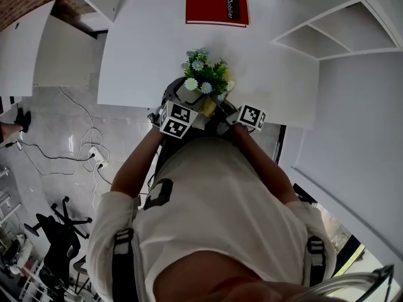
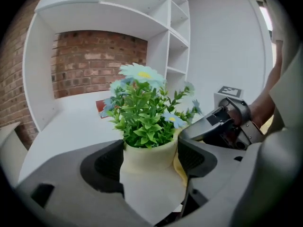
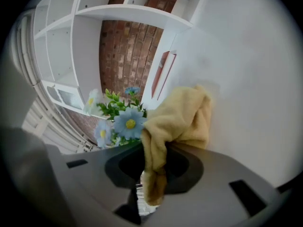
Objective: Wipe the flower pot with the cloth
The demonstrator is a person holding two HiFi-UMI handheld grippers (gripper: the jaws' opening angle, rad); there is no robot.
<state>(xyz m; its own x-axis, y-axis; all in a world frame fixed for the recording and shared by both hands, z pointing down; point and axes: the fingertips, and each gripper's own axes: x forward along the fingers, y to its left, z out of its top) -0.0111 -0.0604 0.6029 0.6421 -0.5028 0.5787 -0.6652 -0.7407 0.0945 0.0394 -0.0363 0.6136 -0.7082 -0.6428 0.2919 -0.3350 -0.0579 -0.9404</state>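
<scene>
Left gripper: we see its jaws pinching the smooth cream flower pot of green leaves and blue daisies.
Right gripper: we see its jaws clamped on the crumpled yellow cloth.
Pot's place: at the white table's near edge (a red book lies at the far edge).
Cloth's place: against the pot's right side.

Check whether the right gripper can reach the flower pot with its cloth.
Likely yes: the left gripper holds the flower pot, and the yellow cloth in the right gripper sits beside it, nothing between.
</scene>
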